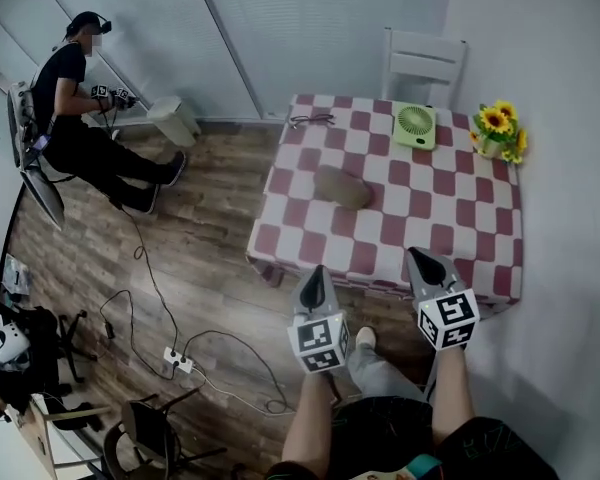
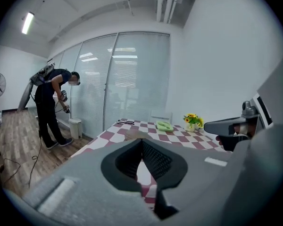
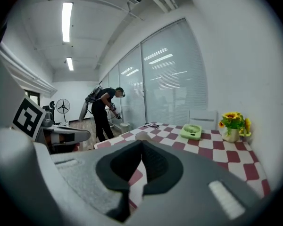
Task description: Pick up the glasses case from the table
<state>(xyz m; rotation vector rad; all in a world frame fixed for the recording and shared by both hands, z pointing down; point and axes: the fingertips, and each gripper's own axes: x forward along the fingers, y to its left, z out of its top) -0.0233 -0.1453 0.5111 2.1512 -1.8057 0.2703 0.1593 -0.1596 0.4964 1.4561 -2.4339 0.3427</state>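
Only head view shows glasses case (image 1: 341, 187) whole (on table (image 1: 450, 218))

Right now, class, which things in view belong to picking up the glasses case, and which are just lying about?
Belong to the job:
glasses case, brownish, mid-table
checked table under it
left gripper and right gripper, jaws together, holding nothing

Just lying about:
spectacles
green fan
sunflower pot
white chair
power strip on the floor

Left gripper (image 1: 318, 271): jaws closed together, empty, pointing forward.
Right gripper (image 1: 418, 256): jaws closed together, empty, held alongside the left.
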